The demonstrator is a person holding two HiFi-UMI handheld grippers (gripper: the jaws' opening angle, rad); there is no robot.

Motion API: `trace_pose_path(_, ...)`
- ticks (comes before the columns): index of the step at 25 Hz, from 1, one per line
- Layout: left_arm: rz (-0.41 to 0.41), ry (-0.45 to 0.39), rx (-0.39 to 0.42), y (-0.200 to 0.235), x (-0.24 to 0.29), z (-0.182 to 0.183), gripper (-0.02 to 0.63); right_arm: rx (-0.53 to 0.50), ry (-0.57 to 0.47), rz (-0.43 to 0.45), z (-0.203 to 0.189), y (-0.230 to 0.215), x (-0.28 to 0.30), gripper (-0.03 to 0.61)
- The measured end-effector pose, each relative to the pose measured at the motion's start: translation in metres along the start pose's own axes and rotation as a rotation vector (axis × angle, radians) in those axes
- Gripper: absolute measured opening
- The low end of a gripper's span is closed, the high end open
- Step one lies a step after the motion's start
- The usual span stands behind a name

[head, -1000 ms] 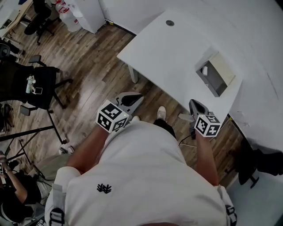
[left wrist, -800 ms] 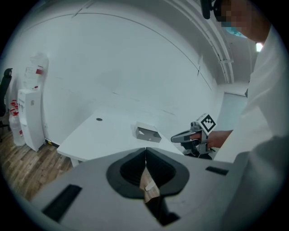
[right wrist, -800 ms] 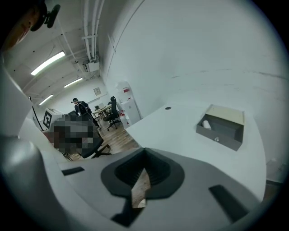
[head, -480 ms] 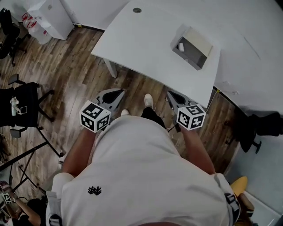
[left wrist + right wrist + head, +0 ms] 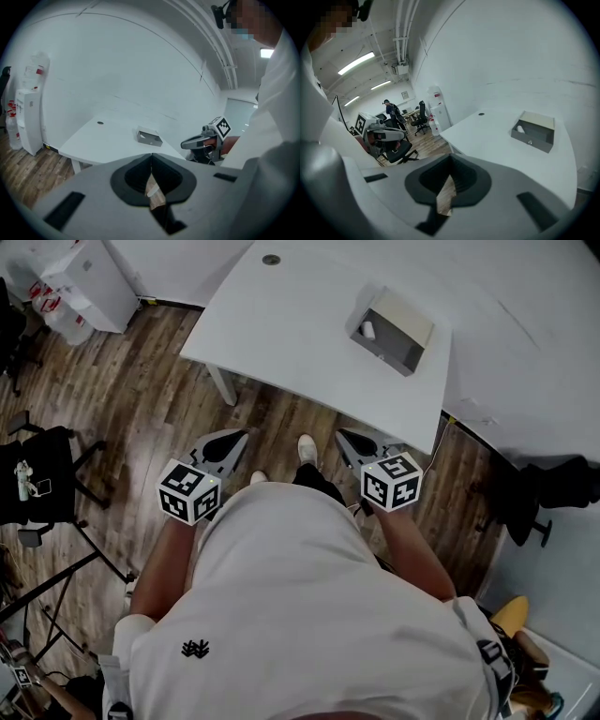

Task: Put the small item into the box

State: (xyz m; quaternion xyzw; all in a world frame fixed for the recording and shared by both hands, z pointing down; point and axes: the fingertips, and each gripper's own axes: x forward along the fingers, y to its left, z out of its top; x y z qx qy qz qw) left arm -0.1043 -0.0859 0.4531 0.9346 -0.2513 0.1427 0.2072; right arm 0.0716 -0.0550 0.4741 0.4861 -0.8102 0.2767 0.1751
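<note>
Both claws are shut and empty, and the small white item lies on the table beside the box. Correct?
Not quite. The small white item lies inside the box, at one end, as the head view shows. The left claw and the right claw are indeed shut and empty.

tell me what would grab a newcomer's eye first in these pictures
First, the black-and-white marker cubes on the left gripper and right gripper, held low over the wooden floor just beyond the person's white shirt, both with jaws shut and empty. Then the white table ahead, with a grey box near its right end and a small white item lying inside it.
</note>
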Motion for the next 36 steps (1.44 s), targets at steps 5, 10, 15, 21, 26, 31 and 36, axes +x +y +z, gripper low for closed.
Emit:
trace_pose_path(5, 0.01, -0.001, -0.018, 0.002, -0.004, -0.005, 0.009, -0.02, -0.003, 0.013, 0.006, 0.005, 0.003, 0.006)
trace_pose_path(10, 0.012, 0.009, -0.026, 0.003, -0.002, -0.007, 0.009, -0.037, -0.001, 0.02, 0.008, 0.006, 0.004, 0.006)
trace_pose_path(15, 0.001, 0.016, -0.022, 0.001, 0.003, -0.007, 0.009, -0.059, 0.0, 0.008, 0.006, 0.005, 0.001, 0.006)
trace_pose_path(21, -0.032, 0.045, -0.017, -0.003, 0.013, -0.012, 0.009, -0.052, -0.005, -0.011, 0.003, 0.004, -0.005, 0.006)
trace_pose_path(26, -0.072, 0.051, -0.016, -0.007, 0.027, -0.009, 0.008, -0.042, -0.001, -0.044, -0.002, -0.002, -0.017, 0.006)
trace_pose_path(31, -0.109, 0.074, -0.013, -0.013, 0.048, -0.007, 0.009, -0.023, -0.01, -0.071, 0.002, -0.011, -0.032, 0.006)
trace_pose_path(36, -0.125, 0.091, 0.002, -0.02, 0.077, 0.0, 0.009, -0.007, -0.016, -0.084, 0.004, -0.036, -0.045, 0.006)
